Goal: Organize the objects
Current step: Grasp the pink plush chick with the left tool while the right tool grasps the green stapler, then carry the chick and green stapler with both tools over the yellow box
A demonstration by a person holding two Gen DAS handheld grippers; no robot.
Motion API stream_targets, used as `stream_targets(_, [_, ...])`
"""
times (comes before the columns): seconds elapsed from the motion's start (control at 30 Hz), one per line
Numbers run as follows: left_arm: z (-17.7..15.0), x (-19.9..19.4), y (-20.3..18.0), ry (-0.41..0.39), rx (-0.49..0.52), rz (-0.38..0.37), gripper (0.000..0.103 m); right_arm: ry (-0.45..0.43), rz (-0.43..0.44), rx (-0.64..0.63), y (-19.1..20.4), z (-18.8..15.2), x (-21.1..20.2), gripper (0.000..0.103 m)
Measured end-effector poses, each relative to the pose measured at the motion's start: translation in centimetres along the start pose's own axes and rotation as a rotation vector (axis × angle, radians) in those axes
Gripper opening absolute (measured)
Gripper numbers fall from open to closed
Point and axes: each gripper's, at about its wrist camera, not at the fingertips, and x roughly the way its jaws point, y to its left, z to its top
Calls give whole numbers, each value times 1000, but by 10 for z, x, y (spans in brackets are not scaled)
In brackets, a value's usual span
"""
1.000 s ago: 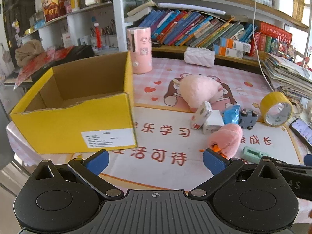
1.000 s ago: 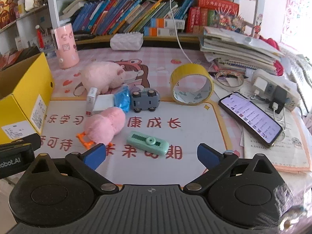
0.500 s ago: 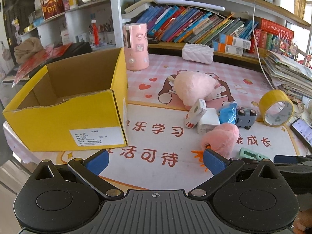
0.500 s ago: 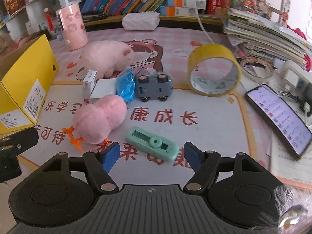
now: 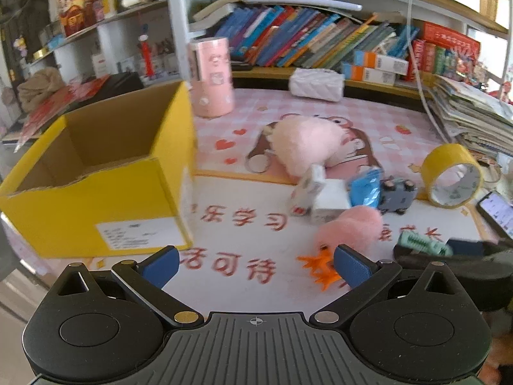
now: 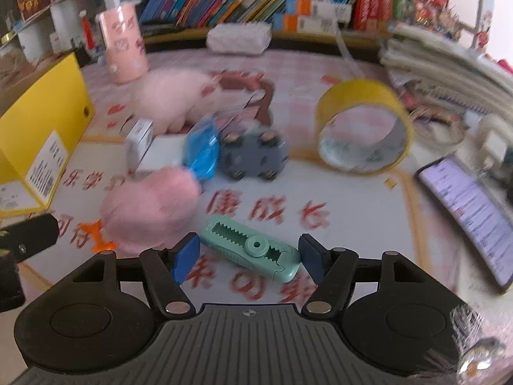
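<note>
Right wrist: tongs [image 6: 248, 258] nearer, straddling green cutter [image 6: 251, 246]

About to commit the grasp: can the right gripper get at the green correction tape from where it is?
Probably yes. The right gripper is open with the green correction tape lying between its fingers, nothing on top of it. The pink plush chick sits close on the left and might get brushed.

You see a yellow cardboard box [image 5: 96, 192], beside it a pink plush [image 6: 150, 211], mint-green toothed cutter [image 6: 253, 247], grey toy car [image 6: 253, 157], yellow tape roll [image 6: 364, 128].
</note>
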Motion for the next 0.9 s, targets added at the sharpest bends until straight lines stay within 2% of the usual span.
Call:
stream_targets(0.17, [8, 14, -24, 17, 37, -64, 103, -74, -85, 59, -33, 15, -14, 66])
stream_targets(0.47, [14, 54, -65, 113, 142, -97, 101, -83, -134, 97, -69, 21, -23, 66])
stream_targets(0.7, [16, 74, -77, 174, 159, -125, 79, -75, -119, 80, -74, 21, -21, 66])
stream_targets(0.77, [16, 77, -73, 198, 125, -148, 71, -70, -120, 74, -73, 21, -20, 66])
stream_targets(0.83, [16, 77, -70, 197, 111, -163, 52, -66, -120, 68, -73, 21, -18, 66])
stream_targets(0.9, [16, 76, -65, 195, 89, -175, 48, -60, -118, 65, -72, 21, -17, 66])
